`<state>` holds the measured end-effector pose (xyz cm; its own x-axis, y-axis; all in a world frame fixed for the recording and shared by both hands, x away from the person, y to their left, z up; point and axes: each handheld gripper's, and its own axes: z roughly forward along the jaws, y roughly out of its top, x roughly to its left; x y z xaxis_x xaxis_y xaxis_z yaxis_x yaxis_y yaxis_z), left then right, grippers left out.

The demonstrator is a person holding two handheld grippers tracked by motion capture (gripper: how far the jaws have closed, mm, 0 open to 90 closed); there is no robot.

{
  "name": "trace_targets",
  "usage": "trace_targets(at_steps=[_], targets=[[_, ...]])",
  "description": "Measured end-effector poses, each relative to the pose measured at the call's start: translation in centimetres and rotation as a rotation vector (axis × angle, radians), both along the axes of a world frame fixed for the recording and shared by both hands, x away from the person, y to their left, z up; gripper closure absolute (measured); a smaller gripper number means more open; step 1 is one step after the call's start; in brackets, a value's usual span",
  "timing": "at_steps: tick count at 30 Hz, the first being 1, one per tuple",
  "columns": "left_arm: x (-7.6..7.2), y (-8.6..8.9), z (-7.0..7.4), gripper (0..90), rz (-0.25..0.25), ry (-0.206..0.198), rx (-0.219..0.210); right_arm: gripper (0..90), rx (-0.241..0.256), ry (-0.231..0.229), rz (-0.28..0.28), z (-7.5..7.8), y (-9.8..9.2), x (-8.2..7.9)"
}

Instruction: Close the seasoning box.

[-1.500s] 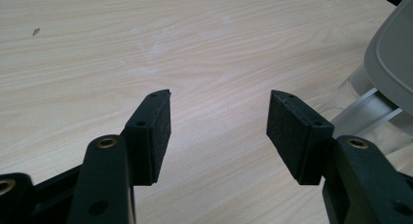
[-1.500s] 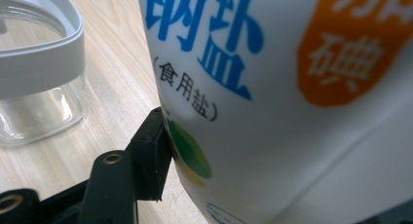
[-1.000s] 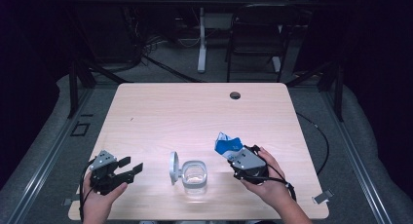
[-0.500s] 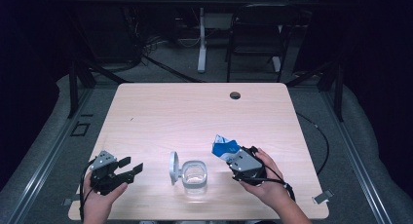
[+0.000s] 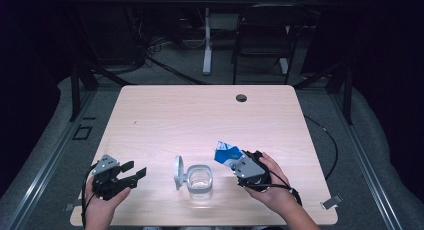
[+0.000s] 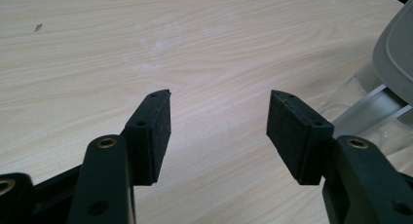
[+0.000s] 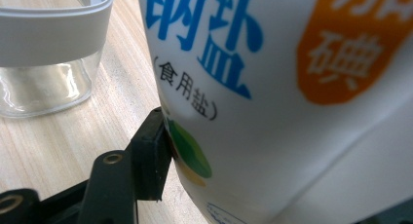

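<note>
My right gripper [image 5: 236, 163] is shut on a white and blue salt bag [image 5: 226, 152] at the front right of the table. In the right gripper view the salt bag [image 7: 272, 87] sits pressed against the left jaw of my right gripper [image 7: 272, 177], and the other jaw is hidden behind it. A clear glass jar [image 5: 200, 178] with a white rim stands at the front middle, just left of the bag, its hinged lid [image 5: 178, 171] swung open to the left. My left gripper [image 5: 136, 169] is open near the front left edge, with nothing between its fingers [image 6: 152, 131].
The wooden table [image 5: 200, 120] has a dark cable hole [image 5: 241, 97] near its far edge. The jar's grey lid [image 6: 397, 53] rises at the right of the left gripper view. Cables and chair legs stand on the floor beyond the table.
My right gripper has shifted the salt bag slightly left, closer to the jar. The left gripper has stayed put.
</note>
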<state>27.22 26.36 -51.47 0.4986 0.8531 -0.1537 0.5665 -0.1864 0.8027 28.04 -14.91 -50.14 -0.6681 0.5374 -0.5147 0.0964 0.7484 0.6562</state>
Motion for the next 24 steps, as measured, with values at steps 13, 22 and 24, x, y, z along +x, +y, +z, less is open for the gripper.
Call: trace_targets(at_steps=[13, 22, 24], targets=[[0.01, 0.05, -0.03, 42.5, 0.003, 0.003, -0.001, 40.2, -0.045, 0.011, 0.029, -0.08, 0.37, -0.11], [0.02, 0.11, -0.04, 42.5, 0.004, 0.005, -0.002, 40.3, -0.073, 0.018, 0.047, 0.04, 0.67, -0.13], [0.02, 0.12, -0.05, 42.6, 0.004, 0.005, -0.003, 40.3, -0.071, 0.021, 0.056, -0.02, 0.8, -0.16]])
